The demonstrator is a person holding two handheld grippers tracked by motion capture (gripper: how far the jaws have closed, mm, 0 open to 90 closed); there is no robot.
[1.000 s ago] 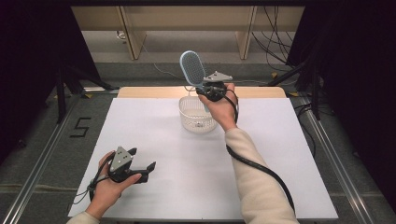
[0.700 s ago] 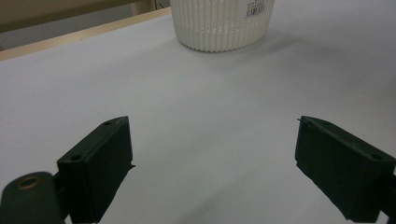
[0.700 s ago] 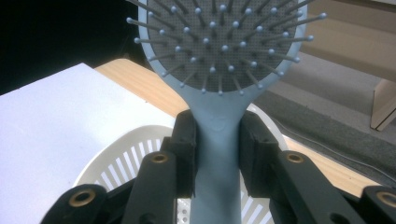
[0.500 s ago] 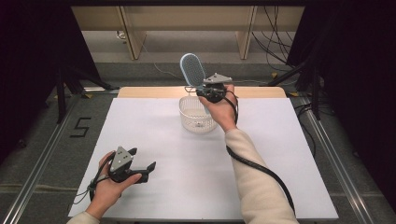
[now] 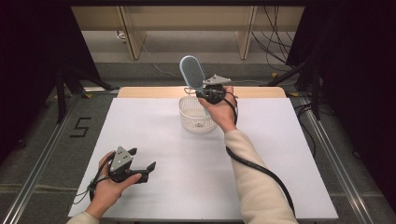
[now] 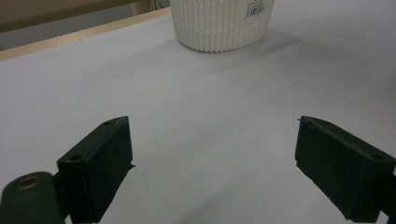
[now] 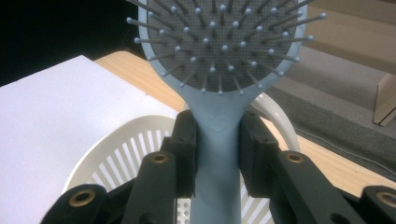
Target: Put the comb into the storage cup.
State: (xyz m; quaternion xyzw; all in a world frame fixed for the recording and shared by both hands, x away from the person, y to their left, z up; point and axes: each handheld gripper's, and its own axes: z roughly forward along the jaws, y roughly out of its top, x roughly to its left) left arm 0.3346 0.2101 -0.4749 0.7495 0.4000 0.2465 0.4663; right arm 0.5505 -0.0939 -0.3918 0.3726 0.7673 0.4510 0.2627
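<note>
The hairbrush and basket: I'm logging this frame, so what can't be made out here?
- Hairbrush: head top cut off by the right gripper view's edge; handle end hidden behind the right gripper.
- Basket: rim cut off in the left gripper view; barcode label too small to read.
- Basket's inside, high view: partly hidden by the right hand.

We read a black "5" on the floor left of the bench. The basket carries a barcode label; its digits are too small for us to read.
</note>
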